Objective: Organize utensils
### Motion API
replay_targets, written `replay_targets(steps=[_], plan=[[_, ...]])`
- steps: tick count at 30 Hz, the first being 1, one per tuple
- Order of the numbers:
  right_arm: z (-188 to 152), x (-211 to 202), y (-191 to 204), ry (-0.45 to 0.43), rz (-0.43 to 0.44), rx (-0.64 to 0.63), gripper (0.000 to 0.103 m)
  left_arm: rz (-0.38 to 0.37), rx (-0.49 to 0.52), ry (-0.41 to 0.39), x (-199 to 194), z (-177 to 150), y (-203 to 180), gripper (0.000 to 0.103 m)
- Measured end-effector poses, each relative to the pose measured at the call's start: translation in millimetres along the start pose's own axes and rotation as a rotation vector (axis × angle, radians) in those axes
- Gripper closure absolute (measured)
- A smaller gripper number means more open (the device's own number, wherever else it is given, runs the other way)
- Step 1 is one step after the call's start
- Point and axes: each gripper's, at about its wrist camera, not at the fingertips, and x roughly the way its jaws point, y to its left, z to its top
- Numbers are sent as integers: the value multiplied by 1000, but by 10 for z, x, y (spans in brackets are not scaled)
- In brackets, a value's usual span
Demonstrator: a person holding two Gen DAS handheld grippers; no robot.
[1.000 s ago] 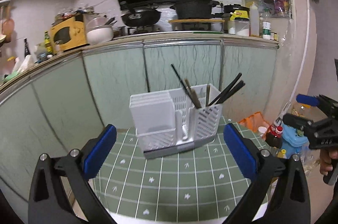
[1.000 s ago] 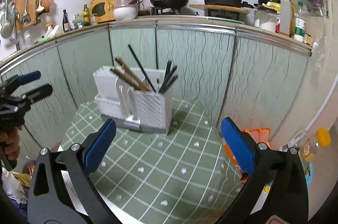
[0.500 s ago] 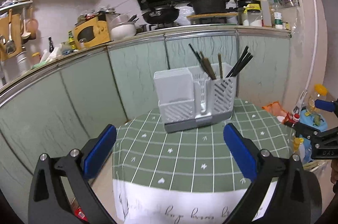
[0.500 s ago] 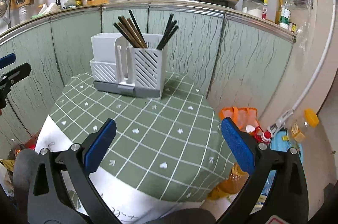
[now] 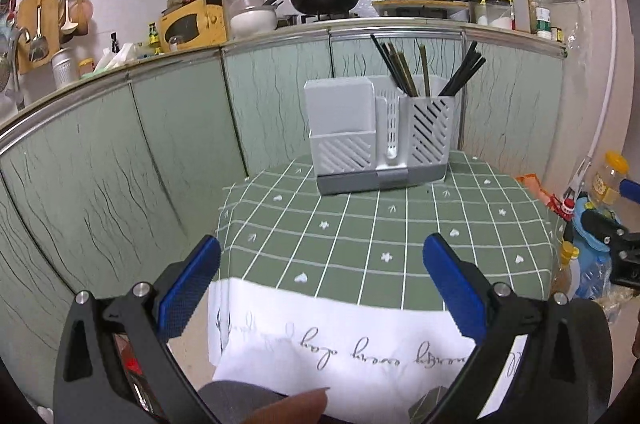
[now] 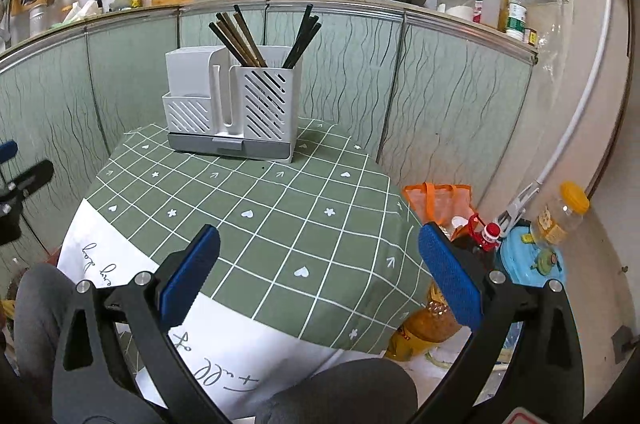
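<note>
A: Where does the white slotted plastic utensil caddy on its grey base (image 5: pixel 382 138) stand?

B: Toward twelve o'clock on the surface covered by a green checked cloth with a white lettered hem (image 5: pixel 360 244), at the far edge, close to the pale green cabinet fronts (image 5: pixel 120 152). Seen from the right wrist, the caddy (image 6: pixel 234 104) sits at about eleven o'clock.

A: And what is in it?

B: Brown wooden chopsticks (image 6: pixel 238 38) lean toward ten o'clock from the tall slotted bin, and black chopsticks (image 6: pixel 302 34) lean toward one o'clock from the same bin. All stand tilted, tips down inside.

A: The left tool?

B: The left tool (image 5: pixel 320 284) hangs over the near hem of the cloth, its blue pads wide apart, nothing between them.

A: The right tool?

B: The right tool (image 6: pixel 318 276) likewise has its pads spread apart, gripping nothing, well apart from the caddy. Grey-trousered knees (image 6: pixel 352 390) show below it at six o'clock.
</note>
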Motion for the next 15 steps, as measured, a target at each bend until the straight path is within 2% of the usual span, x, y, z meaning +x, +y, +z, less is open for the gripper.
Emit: replay_targets(steps=[4,11,15], plan=[[-52,-25,-11,12,12,19,8,-12,-10,-5,-3,-66,7,4],[-98,-13,1,23,25,28,8,-15,-7,44,79,-131,-26,4],[-104,-12,14,26,27,27,8,5,-17,54,84,-134,-31,4]])
